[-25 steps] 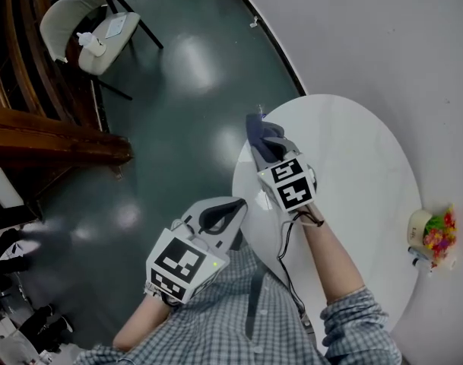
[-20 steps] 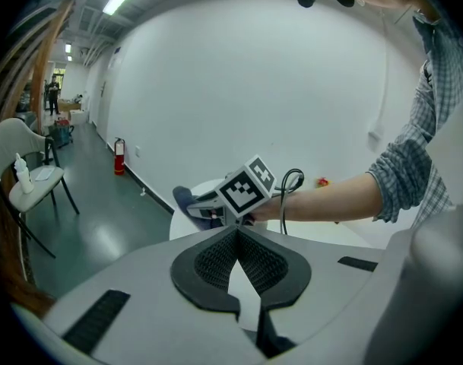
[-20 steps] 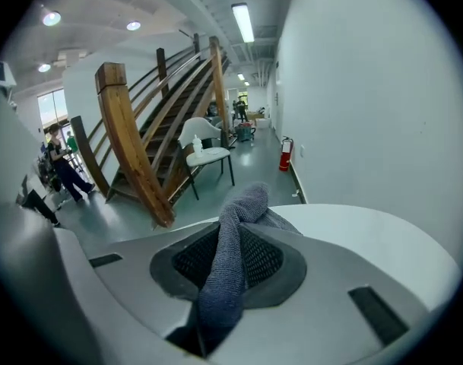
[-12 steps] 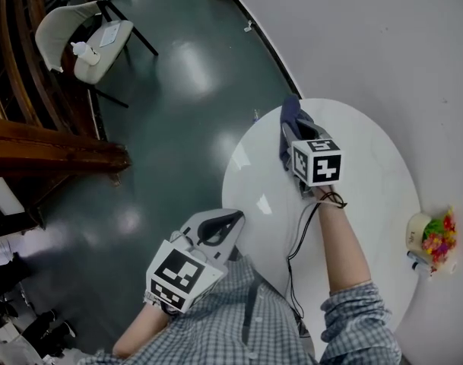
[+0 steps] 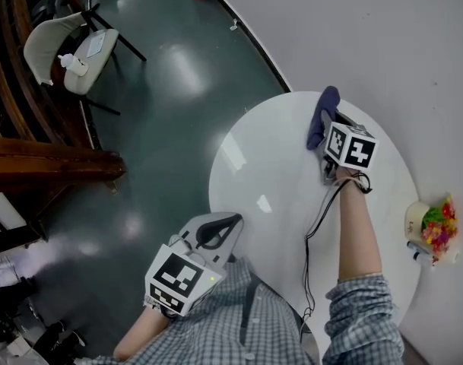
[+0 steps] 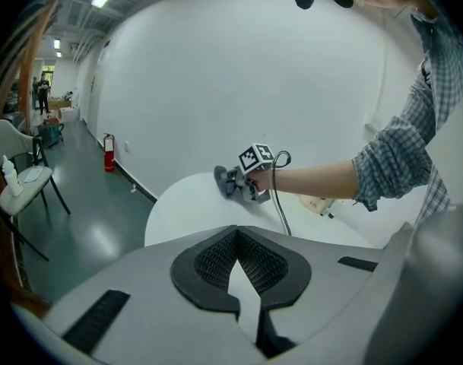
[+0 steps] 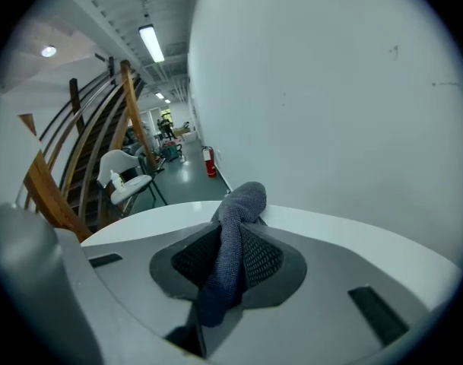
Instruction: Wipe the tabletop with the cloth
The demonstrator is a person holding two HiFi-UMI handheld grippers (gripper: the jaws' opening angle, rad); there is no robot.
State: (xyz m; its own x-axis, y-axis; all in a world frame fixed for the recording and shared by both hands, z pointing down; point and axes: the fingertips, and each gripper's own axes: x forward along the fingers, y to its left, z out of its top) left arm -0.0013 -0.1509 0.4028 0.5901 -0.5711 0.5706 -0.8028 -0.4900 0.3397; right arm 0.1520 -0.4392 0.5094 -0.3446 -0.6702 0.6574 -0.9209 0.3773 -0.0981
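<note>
Your right gripper (image 5: pixel 327 132): jaws clamped on cloth (image 5: pixel 323 111), bunched at tabletop (image 5: pixel 254 166) far edge, near wall. Left gripper (image 5: pixel 216 230): jaws together, empty, off near edge.
Risks:
- bunched cloth likely wipes narrow strip only
- sweep toward right edge could knock cup (image 5: pixel 420 225)
- trailing cable (image 5: pixel 316 219) could snag

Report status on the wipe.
Right gripper shut on cloth, at table far edge. Left gripper shut, empty, near body. Cup at right rim, clear.

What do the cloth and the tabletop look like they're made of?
Cloth: soft knitted or woven textile, dark blue-grey and matte; a fine weave shows and it droops limply. Tabletop: hard, smooth, glossy white, with bright light reflections on it; maybe laminate or a painted surface, can't tell which.
</note>
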